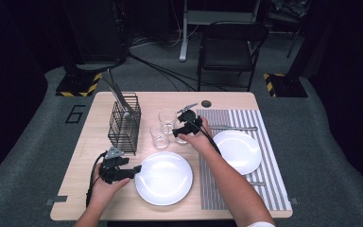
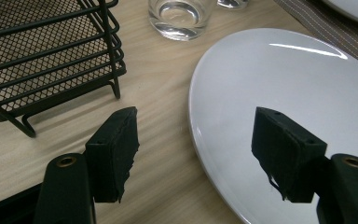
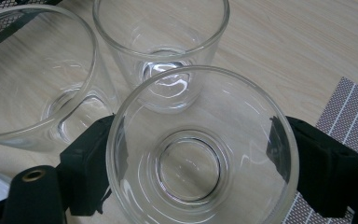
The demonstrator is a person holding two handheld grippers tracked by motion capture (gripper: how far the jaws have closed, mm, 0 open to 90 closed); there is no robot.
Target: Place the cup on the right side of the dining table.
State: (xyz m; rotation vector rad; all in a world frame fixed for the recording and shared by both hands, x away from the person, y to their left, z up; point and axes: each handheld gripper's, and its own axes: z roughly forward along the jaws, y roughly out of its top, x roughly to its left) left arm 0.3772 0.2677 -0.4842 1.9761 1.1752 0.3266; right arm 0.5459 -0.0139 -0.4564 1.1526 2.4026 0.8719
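Right gripper (image 3: 191,168): its jaws are set on either side of a clear glass (image 3: 200,149), the black pads pressed against the wall, so the glass is gripped.
Gripped glass: it is seen upright on the wooden table (image 1: 90,189), just left of the striped placemat (image 1: 260,189), at the edge of the mat.
Neighbouring glasses: two more glasses are crowded close by; a second glass (image 3: 161,46) stands just beyond the gripped one and a third glass (image 3: 32,74) just beside it on the left, both near enough to hem in the jaws.
Left gripper (image 2: 200,158): its jaws are held wide apart with nothing between them, one pad over bare wood and the other over the rim of the near white plate (image 2: 279,84).
Wire cutlery rack (image 1: 124,124): it is placed at the left rear of the table, with utensils standing in it, just left of the glasses.
Far plate (image 1: 238,150): it is laid on the placemat, right of the right hand.
Cutlery on the mat: a piece (image 1: 234,127) is seen behind the far plate.
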